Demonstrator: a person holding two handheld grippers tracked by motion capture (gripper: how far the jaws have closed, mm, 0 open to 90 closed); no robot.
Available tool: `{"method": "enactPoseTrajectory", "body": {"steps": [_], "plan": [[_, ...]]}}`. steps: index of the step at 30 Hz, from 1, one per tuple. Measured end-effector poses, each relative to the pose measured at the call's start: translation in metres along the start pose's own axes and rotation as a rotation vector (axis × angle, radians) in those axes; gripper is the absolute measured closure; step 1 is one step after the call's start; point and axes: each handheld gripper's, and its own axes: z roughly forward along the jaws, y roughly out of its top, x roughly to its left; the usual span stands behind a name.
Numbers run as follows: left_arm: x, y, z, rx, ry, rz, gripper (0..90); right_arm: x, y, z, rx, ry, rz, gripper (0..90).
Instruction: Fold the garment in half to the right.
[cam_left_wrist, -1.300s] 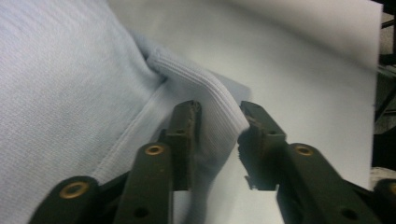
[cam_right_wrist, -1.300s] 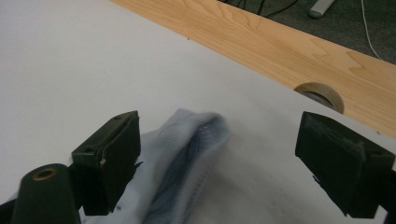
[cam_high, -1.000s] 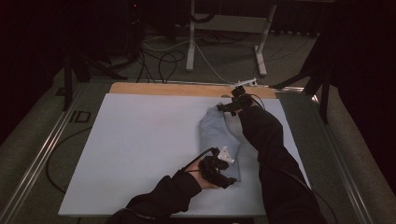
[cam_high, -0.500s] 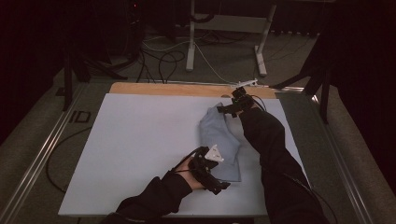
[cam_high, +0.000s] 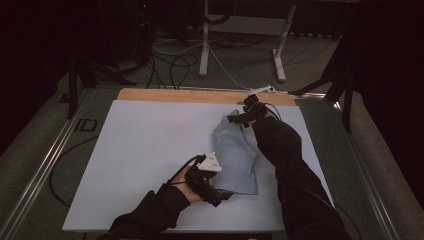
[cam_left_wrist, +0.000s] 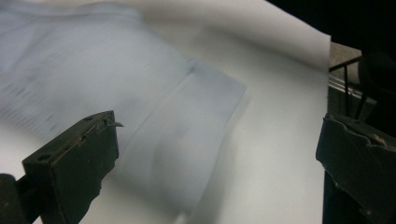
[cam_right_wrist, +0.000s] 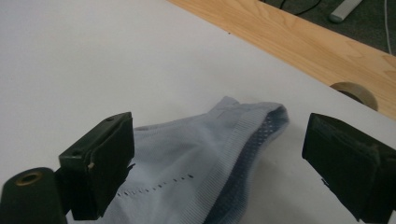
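Observation:
A pale blue knitted garment (cam_high: 234, 152) lies flat on the white table sheet (cam_high: 145, 150), right of the middle. My left gripper (cam_high: 219, 193) hovers by its near left edge. In the left gripper view the left gripper (cam_left_wrist: 219, 135) stands wide open above the blurred cloth (cam_left_wrist: 159, 107); its jaws have just been opening and nothing is between them. My right gripper (cam_high: 239, 119) is at the garment's far end. The right gripper (cam_right_wrist: 219, 130) is open too, its jaws either side of the ribbed blue hem (cam_right_wrist: 243, 126) without pressing it.
A wooden strip (cam_high: 175, 95) runs along the table's far edge, with a round hole (cam_right_wrist: 352, 91) in it near the right gripper. Metal rails (cam_high: 45, 165) flank the table. Cables and a stand's legs (cam_high: 204, 45) lie on the floor beyond.
My left gripper has let go of the garment's near edge and drawn back to the left and slightly up, jaws now wide. The right gripper has stayed put at the far end.

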Motion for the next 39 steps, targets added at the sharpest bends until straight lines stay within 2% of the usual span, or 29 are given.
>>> {"method": "enactPoseTrajectory", "body": {"steps": [1, 6, 10, 13, 15, 18, 21, 23, 25, 29, 33, 39], "plan": [[0.002, -0.004, -0.004, -0.006, 0.006, -0.004, 0.2, 0.000, 0.000, 0.002, 0.007, -0.009, -0.005, 9.2], [0.012, -0.024, -0.025, -0.022, 0.058, -0.023, 0.2, 0.000, 0.003, 0.010, 0.006, 0.007, 0.028, 9.2], [0.021, -0.043, -0.039, -0.021, 0.090, -0.064, 0.2, -0.002, 0.004, 0.018, 0.020, -0.002, 0.044, 9.6], [0.026, -0.059, -0.048, -0.030, 0.107, -0.092, 0.2, -0.005, 0.004, 0.023, 0.021, -0.010, 0.072, 13.5], [0.029, -0.069, -0.054, -0.048, 0.118, -0.100, 0.2, -0.007, 0.003, 0.027, 0.033, -0.019, 0.084, 13.7], [0.033, -0.083, -0.062, -0.049, 0.156, -0.107, 0.2, -0.010, 0.000, 0.031, 0.049, -0.024, 0.097, 14.3], [0.038, -0.095, -0.072, -0.076, 0.180, -0.133, 0.2, -0.012, -0.003, 0.034, 0.067, -0.021, 0.108, 15.7], [0.040, -0.101, -0.079, -0.100, 0.187, -0.133, 0.2, -0.014, -0.006, 0.035, 0.079, -0.007, 0.121, 16.9], [0.043, -0.107, -0.084, -0.103, 0.205, -0.137, 0.2, -0.016, -0.008, 0.036, 0.091, -0.007, 0.124, 18.3], [0.047, -0.119, -0.095, -0.130, 0.214, -0.142, 0.2, -0.019, -0.013, 0.038, 0.120, 0.014, 0.138, 21.3], [0.050, -0.130, -0.103, -0.126, 0.235, -0.162, 0.3, -0.023, -0.016, 0.040, 0.147, 0.012, 0.154, 28.9], [0.051, -0.147, -0.113, -0.127, 0.259, -0.199, 0.3, -0.024, -0.022, 0.041, 0.179, -0.010, 0.142, 55.9]]}}
